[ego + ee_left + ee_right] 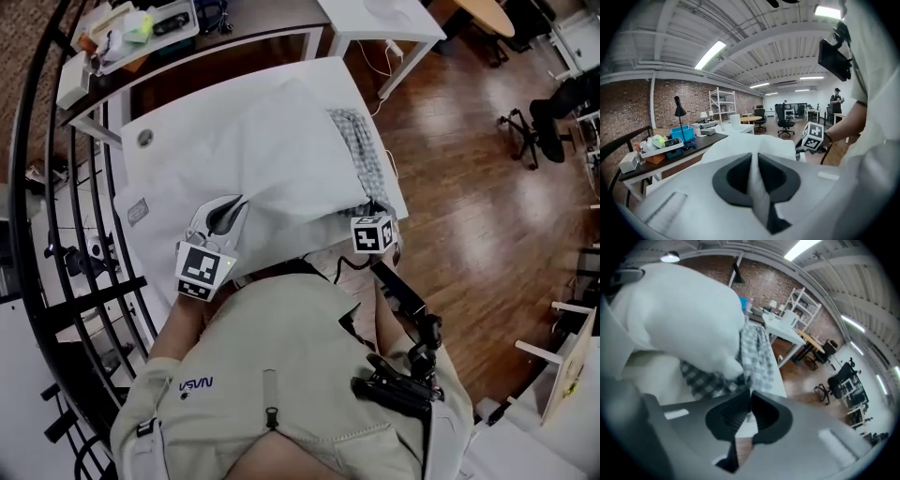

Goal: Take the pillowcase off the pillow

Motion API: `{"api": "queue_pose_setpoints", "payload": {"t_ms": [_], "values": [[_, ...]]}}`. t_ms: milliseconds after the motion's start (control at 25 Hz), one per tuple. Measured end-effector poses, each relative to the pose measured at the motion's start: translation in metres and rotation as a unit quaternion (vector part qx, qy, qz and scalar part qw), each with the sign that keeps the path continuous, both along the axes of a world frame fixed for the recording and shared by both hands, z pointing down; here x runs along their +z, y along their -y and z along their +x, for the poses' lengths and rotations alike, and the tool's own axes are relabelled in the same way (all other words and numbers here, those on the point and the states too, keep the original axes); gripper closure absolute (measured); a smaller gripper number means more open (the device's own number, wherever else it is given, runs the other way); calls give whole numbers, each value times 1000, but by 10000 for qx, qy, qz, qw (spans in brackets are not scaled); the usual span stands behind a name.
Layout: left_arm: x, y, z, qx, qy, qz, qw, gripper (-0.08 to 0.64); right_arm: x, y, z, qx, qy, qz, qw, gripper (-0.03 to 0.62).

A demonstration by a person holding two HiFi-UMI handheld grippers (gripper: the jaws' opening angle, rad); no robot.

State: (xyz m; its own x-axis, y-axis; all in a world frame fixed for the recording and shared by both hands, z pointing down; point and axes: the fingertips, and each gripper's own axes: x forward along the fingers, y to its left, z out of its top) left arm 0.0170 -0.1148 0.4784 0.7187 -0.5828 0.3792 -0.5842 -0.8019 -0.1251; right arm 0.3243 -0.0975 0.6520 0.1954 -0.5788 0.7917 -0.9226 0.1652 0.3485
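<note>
1. Head view, nearest: the person's torso (281,375) in a beige shirt stands at the near edge of the white table (159,169). The left forearm (178,323) reaches over that edge. Black gear (403,380) covers much of the right arm.
2. Left gripper (228,211) is over the table's near edge and tilted slightly down. Its own view shows the left gripper (754,176) with jaws clamped on a thin fold of white cloth from the pillow (750,145).
3. Right gripper (380,211) is at the table's near right corner and pitched steeply down. Its own view shows the right gripper (749,411) with jaws together. The checked cloth reaches their tips, but I cannot tell whether any of it is nipped.
4. The pillow (272,159) is white and puffy. It lies along the middle of the table with its near end drawn up to the torso.
5. The checked pillowcase (361,155) runs down the table's right edge. Only the right gripper view shows the pillowcase (757,357) tucked partly under the bulging pillow (684,315).
6. Only the left gripper view shows the other gripper's marker cube (813,136) side-on, off the table's right side.
7. Beyond the table's far edge is a dark desk (253,28) with a cluttered tray (141,33). An office chair (539,122) stands far off to the right.
8. The table's near edge is hidden by the torso. Both gripper views are blurred at their rims.
</note>
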Motion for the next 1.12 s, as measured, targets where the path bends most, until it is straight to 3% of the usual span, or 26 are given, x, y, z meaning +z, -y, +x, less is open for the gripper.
{"api": "queue_pose_setpoints", "payload": {"t_ms": [160, 280, 360, 440, 520, 600, 680, 800, 880, 1000, 1120], "values": [[21, -2, -1, -13, -75, -298, 9995, 523, 39, -5, 16, -8, -44, -467, 9989, 580], [35, -11, 7, 108, -186, -547, 9983, 442, 28, 0, 11, -52, 192, -491, 9986, 567], [25, -19, 6, 58, -438, -544, 9975, 361, 5, -1, 10, -32, 491, -311, 9983, 482], [3, -22, -7, -253, -793, -430, 9956, 336, -30, 0, 12, -34, 726, 132, 9973, 466], [-15, -24, -34, -772, -997, -269, 9917, 336, -74, 15, -1, -325, 1034, 773, 9911, 452], [-16, -23, -76, -1497, -907, -208, 9843, 328, -114, 37, -30, -779, 1336, 1295, 9794, 420], [3, -22, -125, -2365, -636, -340, 9690, 295, -138, 61, -65, -1310, 1498, 1527, 9680, 380], [47, -32, -180, -3337, -273, -833, 9386, 212, -145, 89, -113, -2068, 1514, 1394, 9565, 346], [77, -40, -195, -3566, -209, -1181, 9265, 175, -131, 102, -137, -2405, 1478, 1043, 9536, 337], [106, -37, -194, -3501, -500, -1378, 9252, 180, -89, 114, -156, -2517, 1346, 431, 9574, 361], [102, -25, -189, -3279, -828, -1283, 9323, 316, -76, 120, -165, -2445, 1114, 502, 9619, 466]]}}
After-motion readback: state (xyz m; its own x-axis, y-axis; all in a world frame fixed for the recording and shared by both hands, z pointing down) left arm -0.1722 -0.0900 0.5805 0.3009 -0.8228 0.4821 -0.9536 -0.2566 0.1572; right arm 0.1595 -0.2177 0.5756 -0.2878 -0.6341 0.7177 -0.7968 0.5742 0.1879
